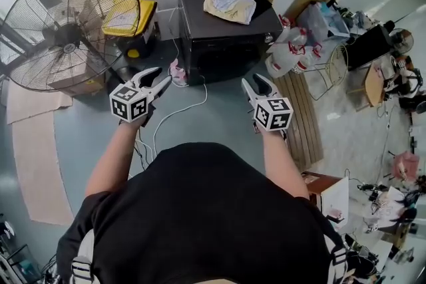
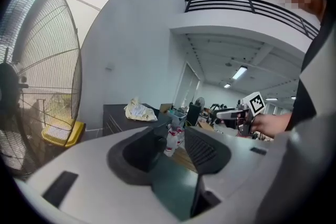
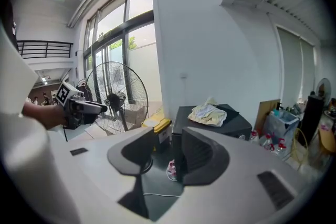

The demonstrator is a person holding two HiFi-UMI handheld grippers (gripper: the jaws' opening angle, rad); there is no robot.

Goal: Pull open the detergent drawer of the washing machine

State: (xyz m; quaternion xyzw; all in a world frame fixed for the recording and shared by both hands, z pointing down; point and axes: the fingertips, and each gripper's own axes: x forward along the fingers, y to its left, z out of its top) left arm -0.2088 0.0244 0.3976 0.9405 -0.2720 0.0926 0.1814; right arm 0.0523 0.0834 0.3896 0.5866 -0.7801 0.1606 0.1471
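1. The washing machine (image 1: 226,36), with a cloth (image 1: 229,0) on top, stands ahead of both jaws and well apart from them; its detergent drawer cannot be made out.
2. Left gripper (image 1: 162,75): jaws spread and empty, probably readied for the approach.
3. Right gripper (image 1: 253,80): jaws likewise apart, holding nothing.

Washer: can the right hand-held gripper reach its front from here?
Likely yes. The right hand-held gripper is open, empty and short of the washer, with only floor between them. The bottles stand off to the side.
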